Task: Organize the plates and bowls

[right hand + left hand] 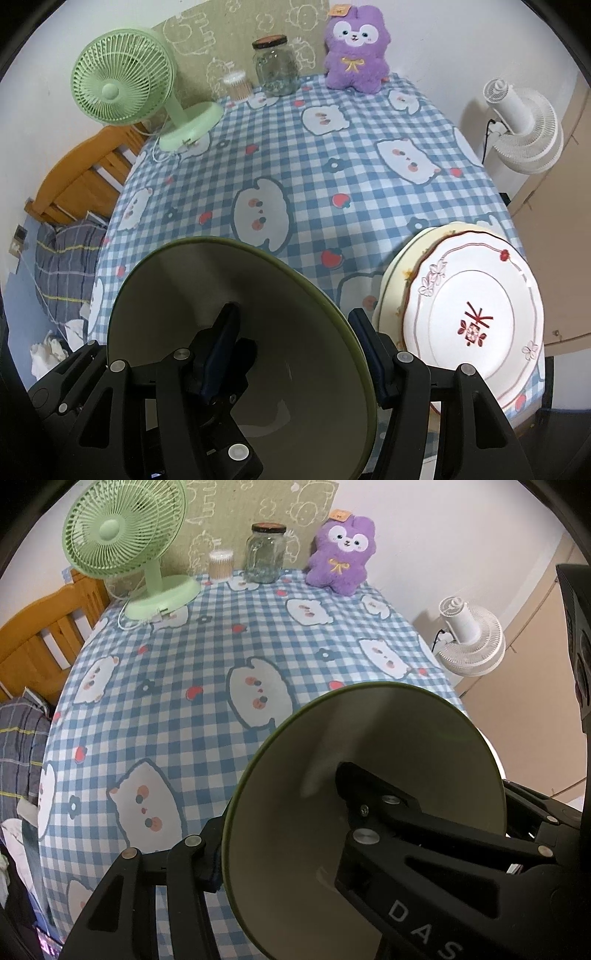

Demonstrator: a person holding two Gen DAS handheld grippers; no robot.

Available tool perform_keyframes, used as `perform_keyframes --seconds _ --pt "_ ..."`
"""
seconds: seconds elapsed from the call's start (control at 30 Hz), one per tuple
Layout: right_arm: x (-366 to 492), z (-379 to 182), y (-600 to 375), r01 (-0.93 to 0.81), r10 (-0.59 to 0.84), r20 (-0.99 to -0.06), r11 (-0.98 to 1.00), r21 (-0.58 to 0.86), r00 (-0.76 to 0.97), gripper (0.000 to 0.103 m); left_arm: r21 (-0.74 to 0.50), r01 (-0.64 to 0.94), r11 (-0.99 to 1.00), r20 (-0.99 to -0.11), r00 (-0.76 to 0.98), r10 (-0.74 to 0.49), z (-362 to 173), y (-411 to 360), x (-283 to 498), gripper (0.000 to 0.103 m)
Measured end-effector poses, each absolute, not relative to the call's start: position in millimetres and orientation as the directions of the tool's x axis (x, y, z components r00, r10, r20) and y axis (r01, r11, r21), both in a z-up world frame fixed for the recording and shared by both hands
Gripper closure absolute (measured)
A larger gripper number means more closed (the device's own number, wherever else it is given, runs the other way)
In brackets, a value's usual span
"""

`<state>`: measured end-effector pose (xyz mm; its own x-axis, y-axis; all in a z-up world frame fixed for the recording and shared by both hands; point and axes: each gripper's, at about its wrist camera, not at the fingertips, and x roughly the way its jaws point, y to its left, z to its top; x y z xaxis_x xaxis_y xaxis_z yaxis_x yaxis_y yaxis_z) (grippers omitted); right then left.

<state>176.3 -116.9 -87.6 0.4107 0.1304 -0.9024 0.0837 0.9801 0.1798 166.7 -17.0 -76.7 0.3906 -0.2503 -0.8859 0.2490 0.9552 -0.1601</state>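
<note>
Olive-green on its rim and cream inside, a bowl (369, 812) is held tilted above the near part of the table (332, 177), and nothing lies in it. The left gripper (280, 819) is clamped on one side of the bowl's wall, with one finger inside and one outside. The right gripper (295, 343) is clamped on the opposite side of the wall in the same manner. Two plates are stacked at the near right of the checked tablecloth: a white plate (476, 314) with a red rim line and a red motif is laid on a cream plate (397, 269), and nothing is carried on the upper one. A glass jar (276, 66) with a dark lid is stood at the far edge; greenish contents are seen low in it, too blurred to name. Just left of it, a small clear container (237, 85) is filled with thin wooden sticks. A green desk fan (125, 85) and a purple plush toy (354, 51) are placed to either side.
</note>
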Motion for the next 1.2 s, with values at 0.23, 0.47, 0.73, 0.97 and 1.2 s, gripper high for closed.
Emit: perform_keyframes --seconds 0.23,0.47,0.73,0.97,1.2 --pt "170 -72 -128 0.097 0.12 -0.893 0.979 0.179 0.434 0.039 -0.157 0.276 0.948 -0.877 0.402 -0.262 -63 -25 162 0.047" --pt "171 -66 -148 0.073 0.128 -0.888 0.981 0.178 0.441 0.039 -0.151 0.264 0.953 -0.871 0.42 -0.254 -55 -40 160 0.048" --pt "173 -64 -184 0.056 0.134 -0.895 0.983 0.174 0.426 0.039 -0.156 0.236 0.959 -0.877 0.415 -0.244 -54 -73 159 0.048" --pt "175 -64 -216 0.049 0.136 -0.896 0.984 0.172 0.422 0.04 -0.156 0.224 0.962 -0.88 0.412 -0.238 -53 -108 161 0.048" --pt "174 -69 -252 0.06 0.124 -0.903 0.985 0.162 0.411 0.04 -0.165 0.226 0.96 -0.883 0.4 -0.246 -57 -143 163 0.048"
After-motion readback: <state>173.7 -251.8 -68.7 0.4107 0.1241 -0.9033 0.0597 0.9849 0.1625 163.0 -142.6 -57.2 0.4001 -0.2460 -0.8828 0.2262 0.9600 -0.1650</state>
